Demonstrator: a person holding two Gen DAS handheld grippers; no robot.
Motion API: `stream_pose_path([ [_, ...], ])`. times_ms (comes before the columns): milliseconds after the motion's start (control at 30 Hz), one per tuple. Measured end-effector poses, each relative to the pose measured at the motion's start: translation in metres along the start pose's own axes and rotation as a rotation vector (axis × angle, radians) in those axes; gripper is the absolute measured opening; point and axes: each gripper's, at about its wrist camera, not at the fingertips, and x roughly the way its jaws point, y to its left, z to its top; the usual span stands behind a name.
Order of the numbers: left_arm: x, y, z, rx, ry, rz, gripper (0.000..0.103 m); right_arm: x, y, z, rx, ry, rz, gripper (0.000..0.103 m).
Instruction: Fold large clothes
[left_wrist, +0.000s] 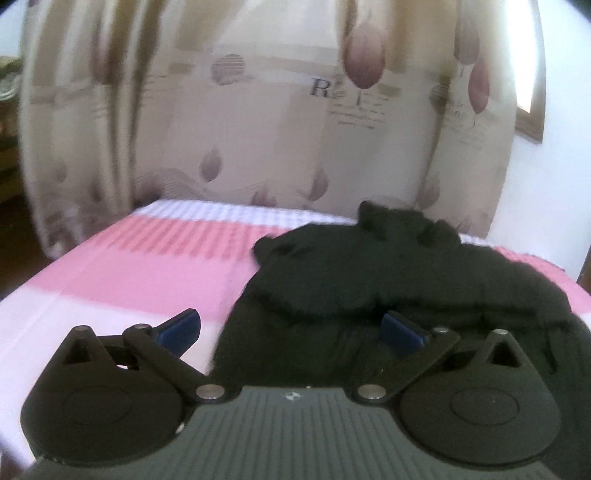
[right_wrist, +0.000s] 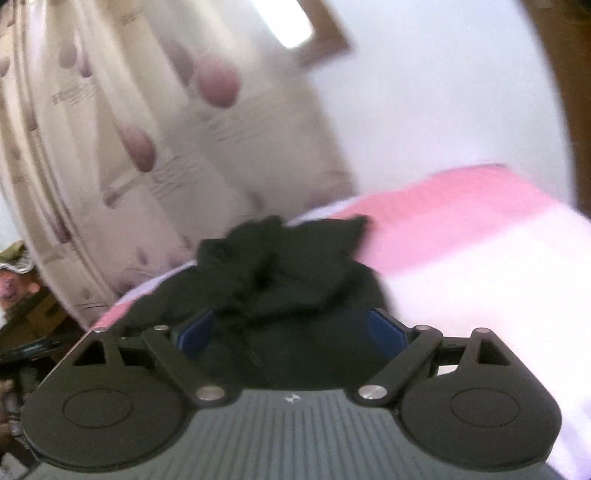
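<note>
A large black garment (left_wrist: 388, 273) lies crumpled on a bed with a pink and white cover (left_wrist: 122, 266). In the left wrist view my left gripper (left_wrist: 291, 330) is open, its blue-padded fingers spread above the garment's near left edge, holding nothing. In the right wrist view the black garment (right_wrist: 280, 266) is bunched in front of my right gripper (right_wrist: 291, 330). The right gripper is open, its blue pads either side of the cloth, which reaches between them; I cannot tell if it touches them.
A beige curtain with pink tulip prints (left_wrist: 258, 122) hangs behind the bed. A white wall (right_wrist: 443, 110) and a wood-framed window (right_wrist: 306, 29) are at the right. Clutter and boxes (right_wrist: 29, 302) sit low at the left beside the bed (right_wrist: 480, 240).
</note>
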Motion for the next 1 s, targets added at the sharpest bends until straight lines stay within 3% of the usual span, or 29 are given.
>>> stream_pose_path([
  [167,-0.047,0.011,-0.036,-0.008,0.012,0.059,0.103,-0.066,-0.019,-0.046,0.085,-0.018,-0.086,0.091],
  [300,-0.068,0.02,-0.057,-0.021,0.02,0.061,0.103,-0.085,-0.017,-0.071,0.093,-0.02,-0.089,0.091],
  [467,-0.076,0.026,-0.059,0.016,0.049,0.027,0.103,-0.08,-0.002,-0.083,0.063,-0.001,-0.036,0.091],
  [533,-0.082,0.028,-0.061,0.034,0.043,0.038,0.103,-0.071,0.005,-0.088,0.02,0.033,-0.064,0.091],
  [600,-0.087,0.029,-0.063,0.049,0.037,0.05,0.103,-0.063,0.003,-0.094,0.035,0.062,-0.035,0.091],
  [1000,-0.082,0.018,-0.076,0.158,0.081,0.085,0.103,-0.054,0.016,-0.104,0.029,0.073,-0.021,0.091],
])
